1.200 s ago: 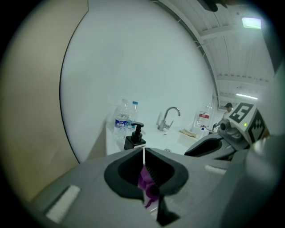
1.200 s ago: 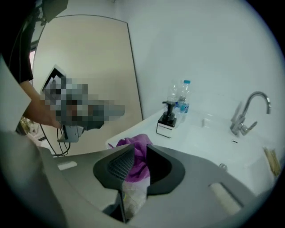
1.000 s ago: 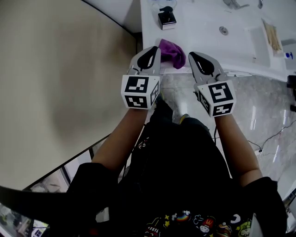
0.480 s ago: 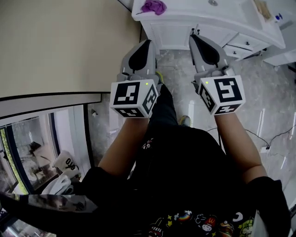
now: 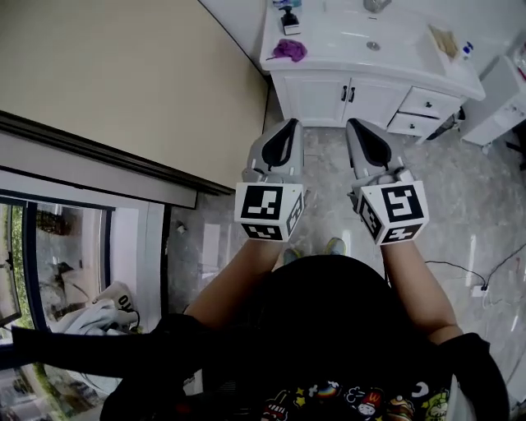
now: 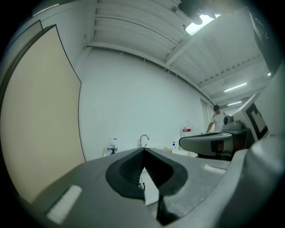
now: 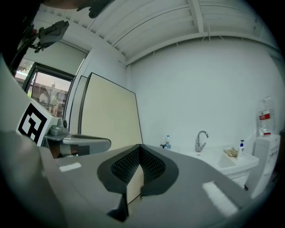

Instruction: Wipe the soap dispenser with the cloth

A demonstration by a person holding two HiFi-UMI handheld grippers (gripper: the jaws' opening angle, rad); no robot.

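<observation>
The purple cloth (image 5: 289, 49) lies on the left end of the white vanity top (image 5: 411, 70), far ahead in the head view. Just behind it stands the dark soap dispenser (image 5: 286, 23). My left gripper (image 5: 284, 123) and right gripper (image 5: 360, 123) are held side by side over the floor, well short of the vanity. Both are shut with nothing between the jaws. In the left gripper view the left gripper (image 6: 143, 150) has its jaws meeting at the tip. The right gripper (image 7: 140, 147) shows the same in the right gripper view.
The vanity has a basin, a faucet (image 7: 201, 140), cabinet doors (image 5: 329, 97) and drawers (image 5: 423, 105). A beige wall panel (image 5: 123, 74) runs along the left, with a window (image 5: 57, 263) below it. A white unit (image 5: 501, 103) stands at the right. A cable (image 5: 460, 275) lies on the marble floor.
The view has pulled back from the vanity: a second ago both grippers were at the counter edge beside the cloth, now they hang over the floor well away from it. Both stayed shut.
</observation>
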